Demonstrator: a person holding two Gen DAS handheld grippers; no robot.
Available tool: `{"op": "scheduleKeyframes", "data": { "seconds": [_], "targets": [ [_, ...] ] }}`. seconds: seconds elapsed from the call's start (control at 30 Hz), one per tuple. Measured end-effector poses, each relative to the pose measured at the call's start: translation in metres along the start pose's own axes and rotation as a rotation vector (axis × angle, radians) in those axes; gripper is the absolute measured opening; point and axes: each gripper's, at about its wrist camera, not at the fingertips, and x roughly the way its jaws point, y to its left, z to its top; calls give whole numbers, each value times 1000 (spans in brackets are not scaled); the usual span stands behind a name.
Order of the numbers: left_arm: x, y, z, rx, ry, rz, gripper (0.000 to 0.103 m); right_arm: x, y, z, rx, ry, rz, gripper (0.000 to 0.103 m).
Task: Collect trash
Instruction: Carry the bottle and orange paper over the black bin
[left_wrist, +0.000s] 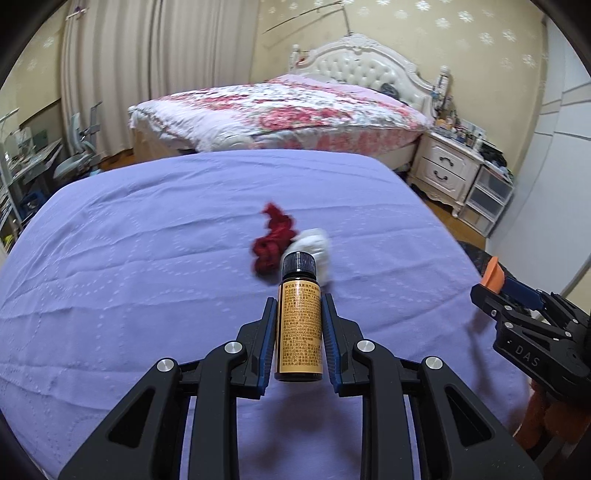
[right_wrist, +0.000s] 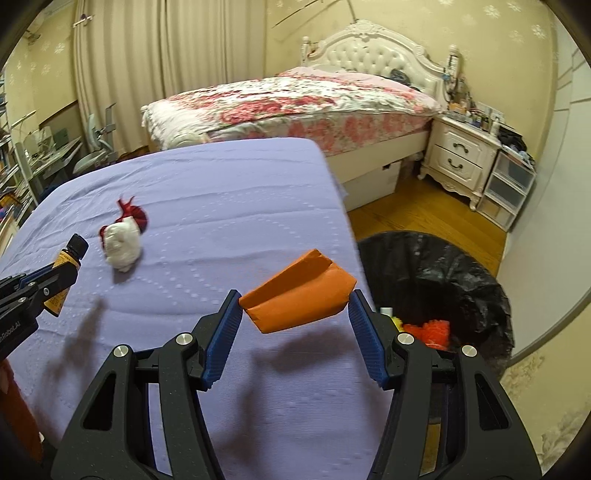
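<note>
Left wrist view: bottle (left_wrist: 299, 317) clamped upright in left gripper (left_wrist: 299, 306), frame centre | right gripper (right_wrist: 295, 301) clenched on orange packet (right_wrist: 301, 295), carried beside bin (right_wrist: 461, 266) at right, likely for dropping | red scrap (left_wrist: 271, 243) and white wad (left_wrist: 317, 251) left on bench (left_wrist: 147, 258).

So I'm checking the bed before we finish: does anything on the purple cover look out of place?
Yes. A crumpled white wad and a scrunched red scrap lie touching each other on the purple cover, loose litter on an otherwise smooth sheet. Nothing looks spilled or damaged.
</note>
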Motion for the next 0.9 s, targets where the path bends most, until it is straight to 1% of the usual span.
{"op": "scheduleKeyframes", "data": {
  "seconds": [0.1,0.3,0.53,0.7,0.9],
  "targets": [
    [5,-24,5,41,-9,-35,25,-3,-19,0,21,-7,-32,58],
    [20,-71,13,105,3,-96,25,-7,-58,-1,75,-18,-90,58],
    [34,-116,21,163,3,-155,25,-13,-92,-5,121,-28,-131,58],
    [44,-144,24,208,-1,-176,25,-11,-112,-7,149,-25,-156,58],
    [54,-169,28,236,4,-173,25,-4,-128,-9,184,-17,-178,58]
  ]
}}
